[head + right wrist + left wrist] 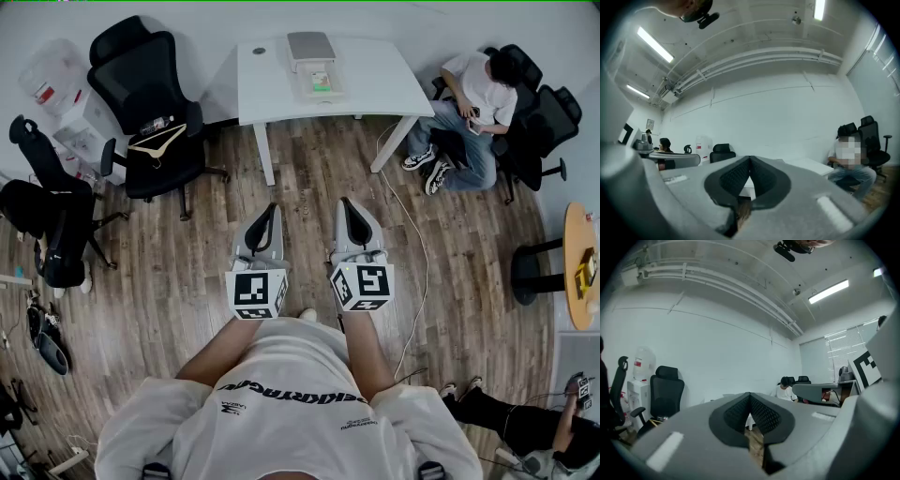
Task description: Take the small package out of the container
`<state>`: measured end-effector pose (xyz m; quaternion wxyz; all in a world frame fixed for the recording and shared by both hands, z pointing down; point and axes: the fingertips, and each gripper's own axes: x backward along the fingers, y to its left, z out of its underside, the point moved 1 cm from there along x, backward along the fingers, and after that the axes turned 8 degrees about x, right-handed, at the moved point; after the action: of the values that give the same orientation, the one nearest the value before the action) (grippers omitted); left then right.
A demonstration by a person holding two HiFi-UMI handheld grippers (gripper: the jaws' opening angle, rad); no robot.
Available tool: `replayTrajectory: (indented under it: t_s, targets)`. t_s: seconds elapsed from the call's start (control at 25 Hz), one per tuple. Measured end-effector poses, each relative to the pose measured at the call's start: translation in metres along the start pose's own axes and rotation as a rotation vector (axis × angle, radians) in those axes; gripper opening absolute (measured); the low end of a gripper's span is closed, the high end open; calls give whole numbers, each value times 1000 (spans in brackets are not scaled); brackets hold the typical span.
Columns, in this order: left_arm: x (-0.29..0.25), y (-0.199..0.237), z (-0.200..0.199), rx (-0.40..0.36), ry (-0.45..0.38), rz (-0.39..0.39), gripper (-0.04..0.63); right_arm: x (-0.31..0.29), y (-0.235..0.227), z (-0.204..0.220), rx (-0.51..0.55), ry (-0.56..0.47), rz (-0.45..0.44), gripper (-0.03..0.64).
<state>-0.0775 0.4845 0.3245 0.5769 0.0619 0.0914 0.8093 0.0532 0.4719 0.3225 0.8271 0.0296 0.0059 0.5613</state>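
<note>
Floorboards (309, 206) are seen to fill most of the head view, and a wide stretch of them lies between the person holding the tools and the white table (375, 84) at the far wall. No step of the task is judged to have been started.

On the table, near its middle, a clear container (317, 92) is set, with a flat grey box (310, 44) just behind it. Inside the container something small with a green patch can be made out; it is taken to be the small package (322, 81), though it is too small for more to be told. It is therefore counted as not yet taken out.

The left gripper (270, 212) and the right gripper (349, 204) are held level, side by side, well apart from the table. In the left gripper view the jaw tips are seen pressed together with nothing between them (750, 397), and the same is seen in the right gripper view (750, 161); both tools are clenched on nothing.

Everything is judged to be left: the table has to be approached, the jaws parted, the package gripped and lifted clear
</note>
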Motion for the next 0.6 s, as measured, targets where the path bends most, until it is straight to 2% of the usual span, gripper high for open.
replayTrajectory:
  t_s: [0.6]
  targets:
    - [10, -50, 32, -37, 35, -31, 3, 29, -20, 6, -2, -23, -76, 0]
